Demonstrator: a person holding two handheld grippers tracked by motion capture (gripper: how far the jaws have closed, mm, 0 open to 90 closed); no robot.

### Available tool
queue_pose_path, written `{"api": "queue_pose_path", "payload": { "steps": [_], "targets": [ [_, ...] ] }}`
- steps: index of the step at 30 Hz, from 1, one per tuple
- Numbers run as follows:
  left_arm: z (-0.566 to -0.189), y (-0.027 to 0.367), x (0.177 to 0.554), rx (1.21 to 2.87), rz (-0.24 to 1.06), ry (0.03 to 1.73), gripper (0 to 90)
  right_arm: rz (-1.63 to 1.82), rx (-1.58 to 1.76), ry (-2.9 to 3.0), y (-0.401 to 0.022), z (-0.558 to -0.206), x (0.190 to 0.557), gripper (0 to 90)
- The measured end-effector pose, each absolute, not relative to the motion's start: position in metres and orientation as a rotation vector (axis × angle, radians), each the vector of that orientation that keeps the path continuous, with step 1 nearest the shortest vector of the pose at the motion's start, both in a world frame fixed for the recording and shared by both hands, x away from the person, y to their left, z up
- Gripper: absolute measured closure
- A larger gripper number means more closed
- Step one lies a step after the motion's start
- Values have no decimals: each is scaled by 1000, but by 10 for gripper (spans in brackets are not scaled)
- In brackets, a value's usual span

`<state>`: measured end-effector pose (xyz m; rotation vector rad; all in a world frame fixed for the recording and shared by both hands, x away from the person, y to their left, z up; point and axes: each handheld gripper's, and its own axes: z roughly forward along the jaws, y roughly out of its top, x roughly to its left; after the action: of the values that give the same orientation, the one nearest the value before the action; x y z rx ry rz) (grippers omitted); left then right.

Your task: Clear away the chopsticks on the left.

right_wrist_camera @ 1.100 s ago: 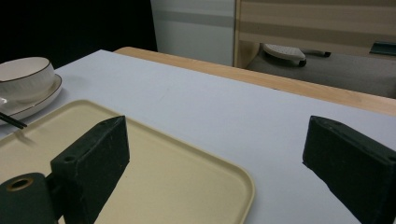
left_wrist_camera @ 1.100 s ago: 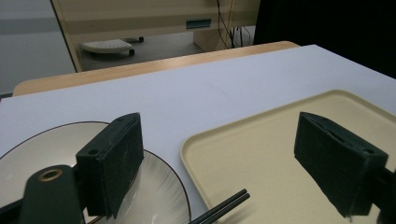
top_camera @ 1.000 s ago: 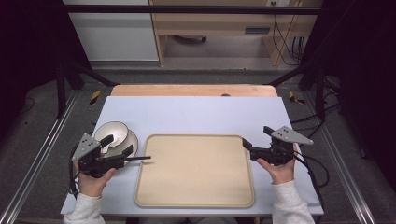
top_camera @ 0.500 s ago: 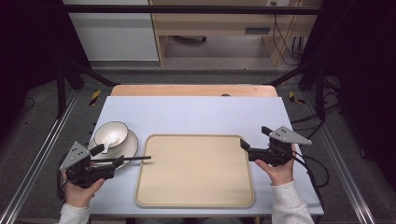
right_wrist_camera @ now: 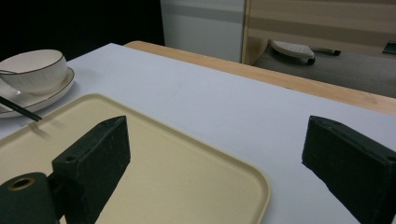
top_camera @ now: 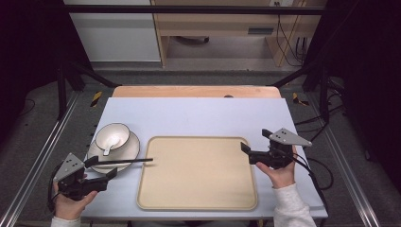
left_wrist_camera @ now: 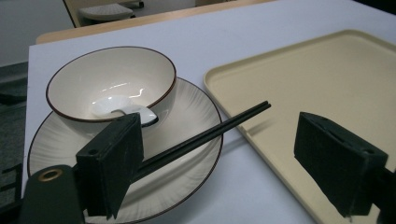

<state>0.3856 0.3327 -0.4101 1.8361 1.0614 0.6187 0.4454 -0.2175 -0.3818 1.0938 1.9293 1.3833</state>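
A pair of black chopsticks [top_camera: 125, 161] lies across the rim of a white plate [top_camera: 126, 152], tips over the left edge of a beige tray [top_camera: 198, 175]. On the plate stands a white bowl [top_camera: 112, 135] with a white spoon [left_wrist_camera: 122, 108] inside. My left gripper [top_camera: 103, 167] hovers open at the table's front left, just behind the chopsticks' [left_wrist_camera: 210, 133] rear ends, one jaw beside them without clamping. My right gripper [top_camera: 255, 141] is open at the tray's right edge, low over the table. In the right gripper view, the tray [right_wrist_camera: 163, 158] lies between and under its jaws.
The light blue table top [top_camera: 198, 116] stretches bare behind the tray, with a wooden strip [top_camera: 196, 91] along its far edge. Metal frame rails run down both sides. A cable [top_camera: 314, 165] trails from the right gripper off the table's right edge.
My left gripper has drawn back toward the front left corner, away from the bowl and plate. The chopsticks stay lying where they were. The right gripper has barely moved.
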Motion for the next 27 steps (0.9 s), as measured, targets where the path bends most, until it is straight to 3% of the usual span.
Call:
{"api": "queue_pose_path", "payload": {
  "steps": [9,27],
  "targets": [
    [-424,335,394,1899,621,1073,186,1375,1094,1941,-217,-382,446,82],
    [-450,336,420,1987,666,1112,415,1382,1094,1939,-217,-383,446,83]
  ]
}}
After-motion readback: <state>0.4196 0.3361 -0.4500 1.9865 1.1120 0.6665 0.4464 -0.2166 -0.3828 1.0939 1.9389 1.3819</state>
